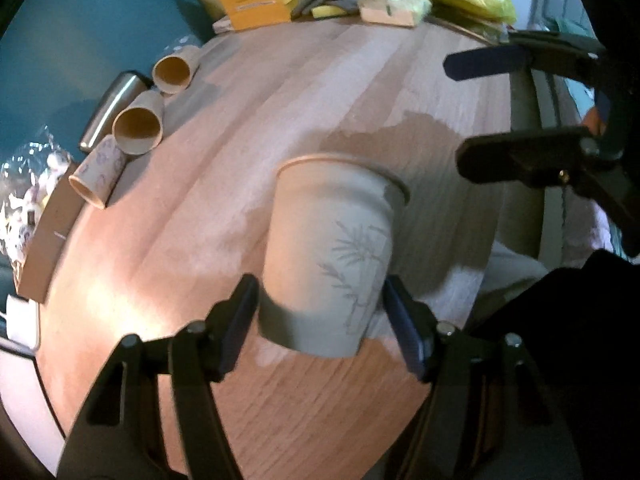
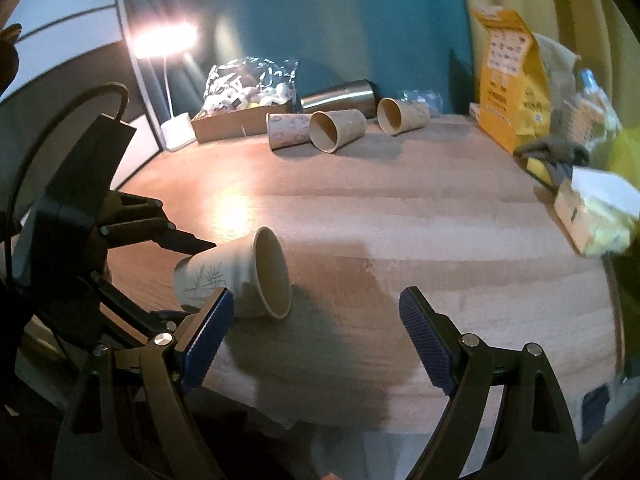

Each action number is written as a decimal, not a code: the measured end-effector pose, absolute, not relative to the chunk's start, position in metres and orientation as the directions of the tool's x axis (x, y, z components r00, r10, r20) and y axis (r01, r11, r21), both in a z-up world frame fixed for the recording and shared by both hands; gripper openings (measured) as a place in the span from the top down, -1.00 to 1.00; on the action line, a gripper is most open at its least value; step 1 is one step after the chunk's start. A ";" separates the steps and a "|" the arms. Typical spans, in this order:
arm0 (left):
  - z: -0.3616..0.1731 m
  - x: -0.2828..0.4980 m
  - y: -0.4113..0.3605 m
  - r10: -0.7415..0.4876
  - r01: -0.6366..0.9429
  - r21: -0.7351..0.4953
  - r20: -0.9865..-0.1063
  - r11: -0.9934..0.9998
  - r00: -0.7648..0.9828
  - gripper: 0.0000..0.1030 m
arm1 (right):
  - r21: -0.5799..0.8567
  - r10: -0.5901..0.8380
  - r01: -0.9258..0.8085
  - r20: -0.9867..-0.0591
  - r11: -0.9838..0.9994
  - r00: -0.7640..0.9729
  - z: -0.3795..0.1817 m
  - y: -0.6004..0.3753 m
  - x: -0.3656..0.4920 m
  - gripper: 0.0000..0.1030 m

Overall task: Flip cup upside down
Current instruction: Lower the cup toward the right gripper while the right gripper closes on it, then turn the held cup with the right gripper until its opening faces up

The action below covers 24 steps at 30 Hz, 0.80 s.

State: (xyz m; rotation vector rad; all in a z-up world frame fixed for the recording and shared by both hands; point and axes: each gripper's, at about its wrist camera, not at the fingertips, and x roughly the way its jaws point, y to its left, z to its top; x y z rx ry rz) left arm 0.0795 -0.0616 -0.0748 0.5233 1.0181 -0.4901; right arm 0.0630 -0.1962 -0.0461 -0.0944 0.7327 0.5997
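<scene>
Left claw [image 1: 320, 320] is gripping, prob. firmly, the tipped cup [image 1: 332, 256] w/ right claw [image 2: 312, 336] released, so it's needing a steady wrist roll till the rim is facing the bench [image 1: 280, 92].

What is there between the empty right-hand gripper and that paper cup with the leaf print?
Nothing but bare wooden table. In the right wrist view, the open right gripper faces shadowed tabletop, and the leaf-printed paper cup lies tipped to its left.

Open tabletop [image 2: 400, 208] mid-frame; obstacles: three paper cups [image 2: 338, 130] upper centre, yellow carton [image 2: 508, 80] and tissue pack [image 2: 596, 212] at right.
</scene>
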 end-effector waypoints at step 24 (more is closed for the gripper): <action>-0.068 0.011 0.041 -0.261 0.263 -0.127 -0.776 0.956 0.574 -0.80 | -0.353 0.328 -0.930 -0.871 0.104 0.367 -0.054 -0.056 0.057 -0.69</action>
